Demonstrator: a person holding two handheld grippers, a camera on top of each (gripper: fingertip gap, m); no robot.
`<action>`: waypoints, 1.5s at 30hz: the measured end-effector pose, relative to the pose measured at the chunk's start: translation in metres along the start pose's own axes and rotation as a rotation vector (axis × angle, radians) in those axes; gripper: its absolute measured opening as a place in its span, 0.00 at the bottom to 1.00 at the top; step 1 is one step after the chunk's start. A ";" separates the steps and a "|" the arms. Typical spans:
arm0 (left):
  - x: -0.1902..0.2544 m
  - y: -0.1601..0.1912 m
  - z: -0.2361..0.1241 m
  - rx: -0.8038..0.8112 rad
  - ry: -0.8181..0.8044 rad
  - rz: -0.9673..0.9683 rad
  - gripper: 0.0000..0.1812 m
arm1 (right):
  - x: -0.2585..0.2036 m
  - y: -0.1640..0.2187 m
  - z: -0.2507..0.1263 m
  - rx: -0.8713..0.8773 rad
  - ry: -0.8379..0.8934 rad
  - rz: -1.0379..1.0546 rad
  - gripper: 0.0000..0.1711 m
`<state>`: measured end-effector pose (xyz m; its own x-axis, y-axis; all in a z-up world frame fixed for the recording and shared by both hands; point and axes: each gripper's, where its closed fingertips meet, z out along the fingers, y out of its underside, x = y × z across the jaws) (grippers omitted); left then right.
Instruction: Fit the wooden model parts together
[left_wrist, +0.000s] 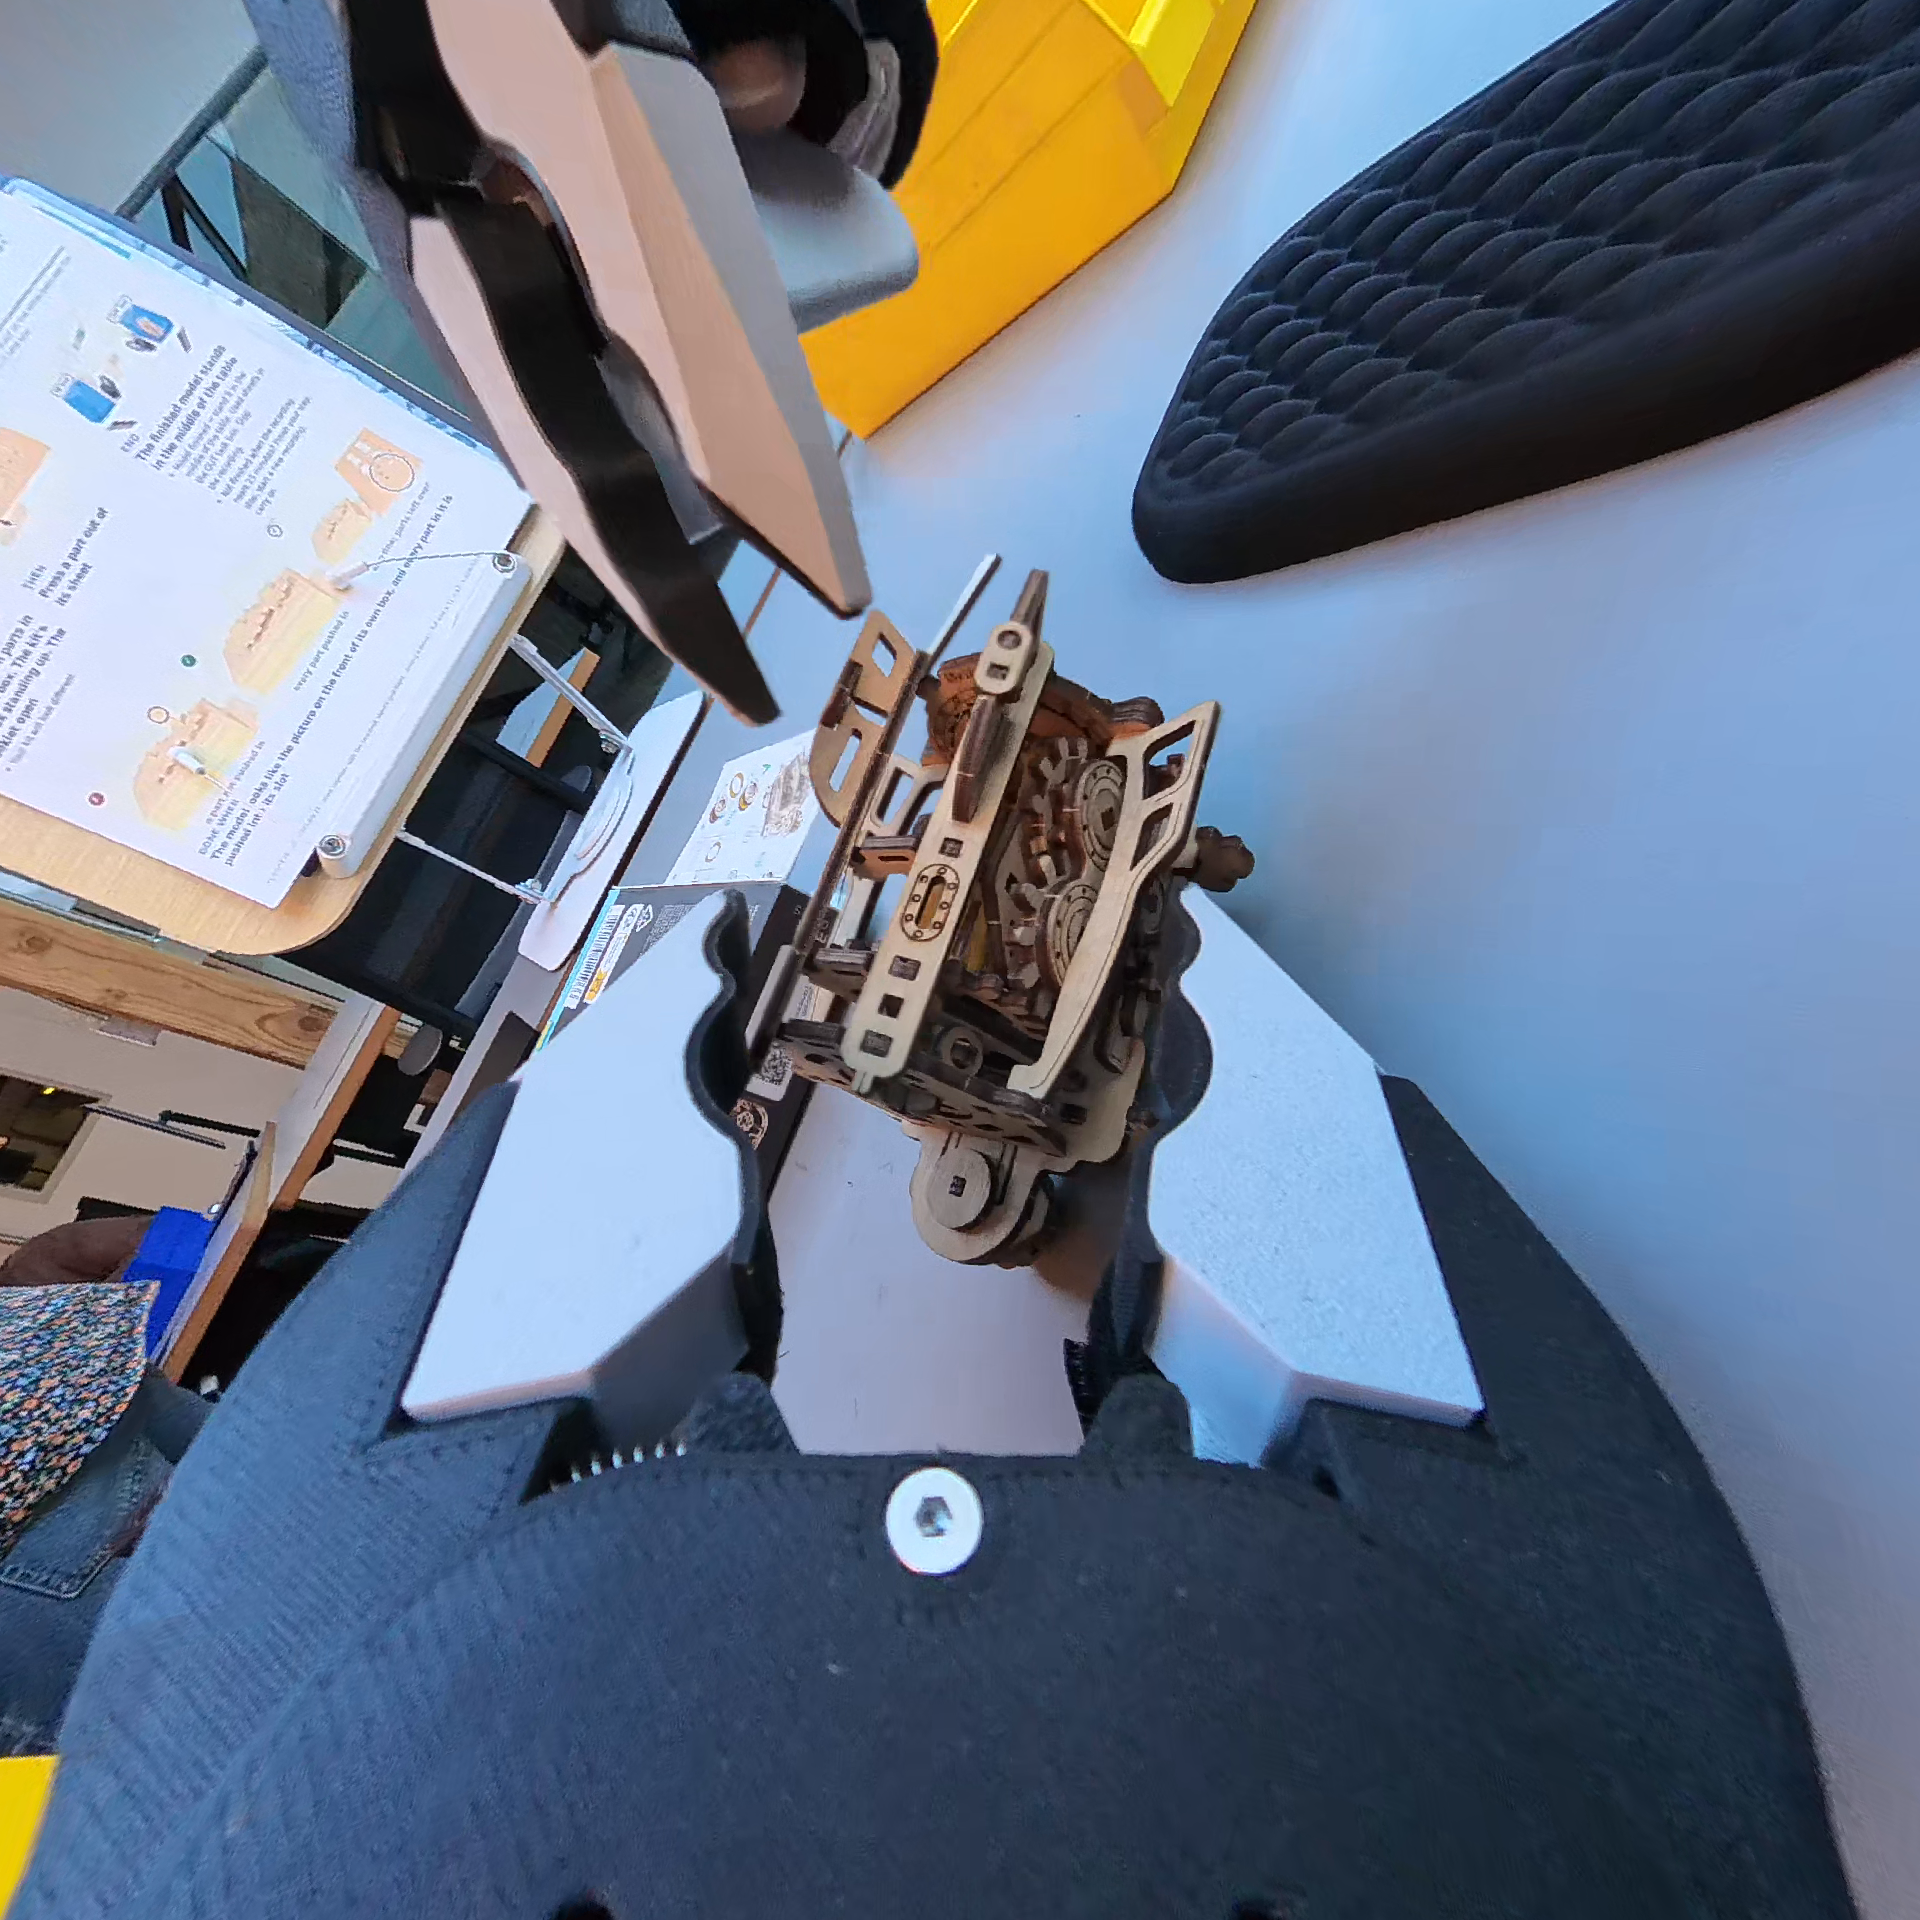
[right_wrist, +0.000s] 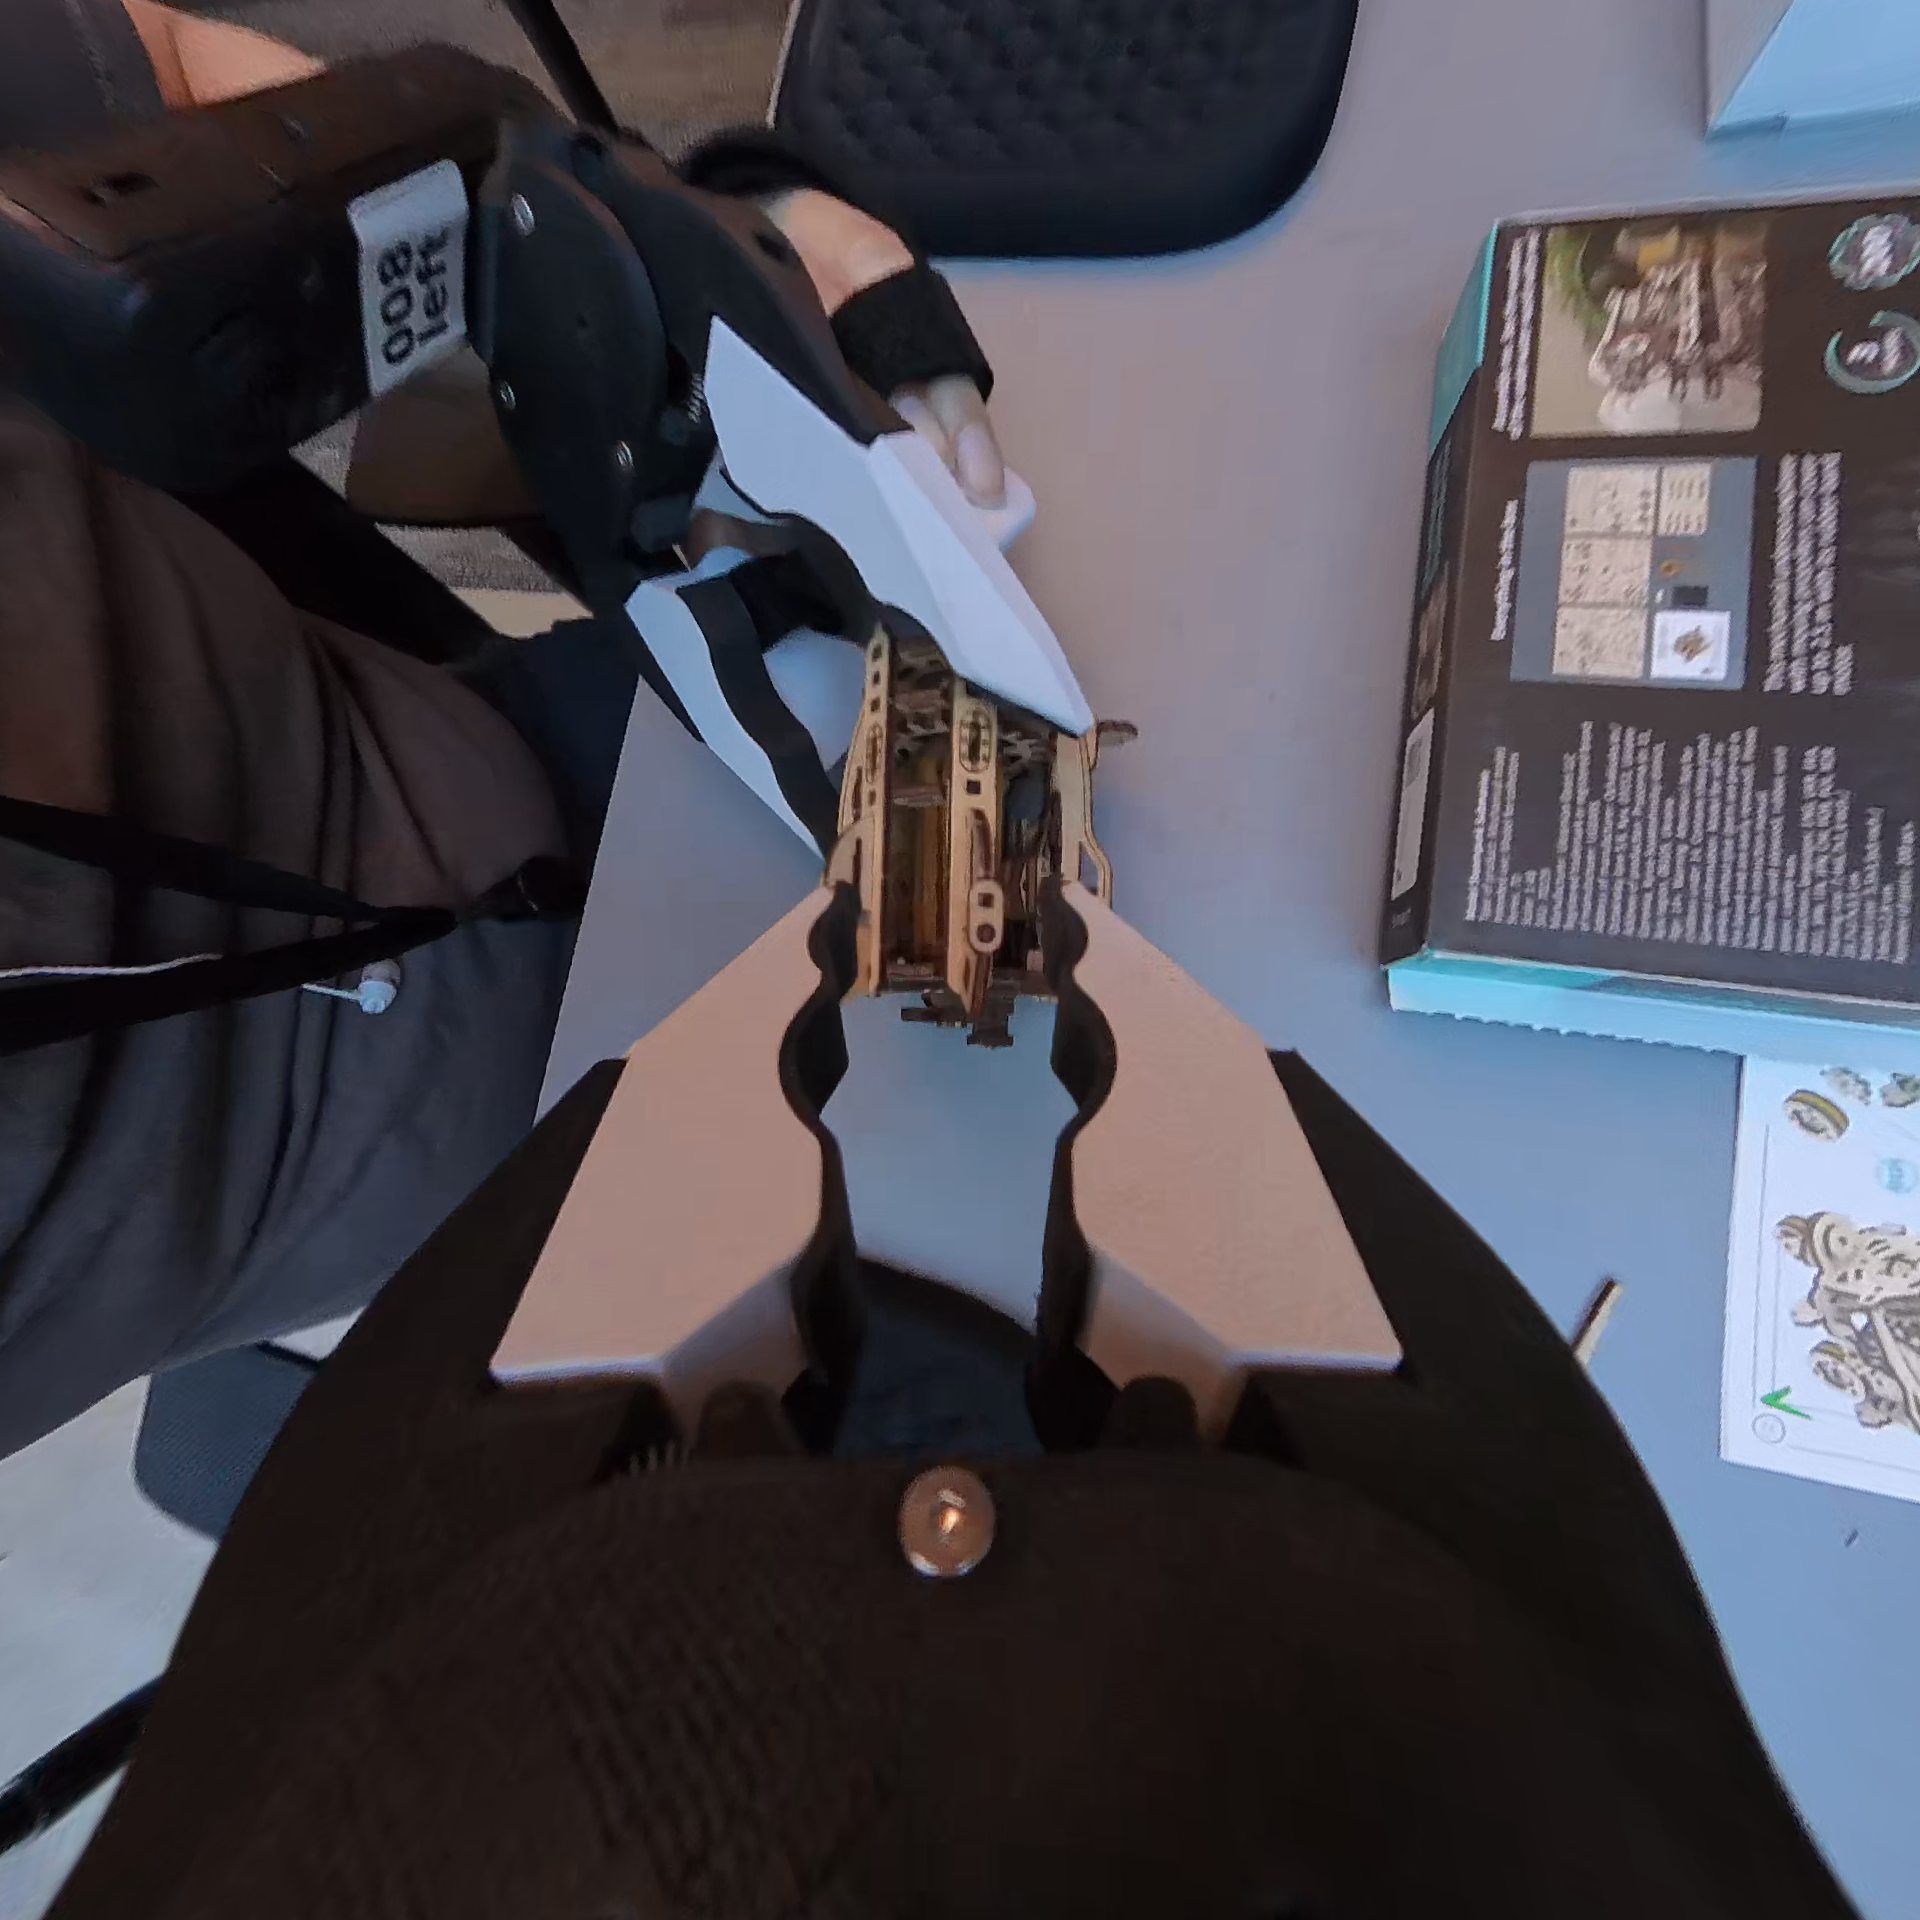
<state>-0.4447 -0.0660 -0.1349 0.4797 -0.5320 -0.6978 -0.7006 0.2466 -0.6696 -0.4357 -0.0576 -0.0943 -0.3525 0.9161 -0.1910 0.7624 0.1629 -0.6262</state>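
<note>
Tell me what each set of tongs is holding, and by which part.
The left tongs grip the brown wooden gear model across its lower sides. The right tongs appear to clamp its opposite end.

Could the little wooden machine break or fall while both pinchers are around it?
Maybe. The left hand-held gripper alone seems to clamp the wooden model above the table; a slip could drop it. The right hand-held gripper sits around thin cut-out panels, which might snap if squeezed hard.
</note>
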 end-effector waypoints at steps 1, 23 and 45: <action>0.000 -0.001 -0.001 0.004 -0.006 0.001 0.41 | -0.001 -0.005 -0.002 0.045 0.005 -0.014 0.18; 0.008 0.010 0.000 -0.029 0.016 -0.106 0.44 | -0.006 -0.027 0.043 -0.132 -0.035 -0.182 0.00; 0.007 0.010 0.004 -0.044 0.018 -0.093 0.43 | -0.013 -0.031 0.041 -0.147 -0.063 -0.156 0.00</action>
<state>-0.4462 -0.0641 -0.1480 0.5349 -0.5653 -0.6280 -0.6759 0.1598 -0.7195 -0.4772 -0.0892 -0.1031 -0.5019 0.8517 -0.1504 0.7652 0.3563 -0.5362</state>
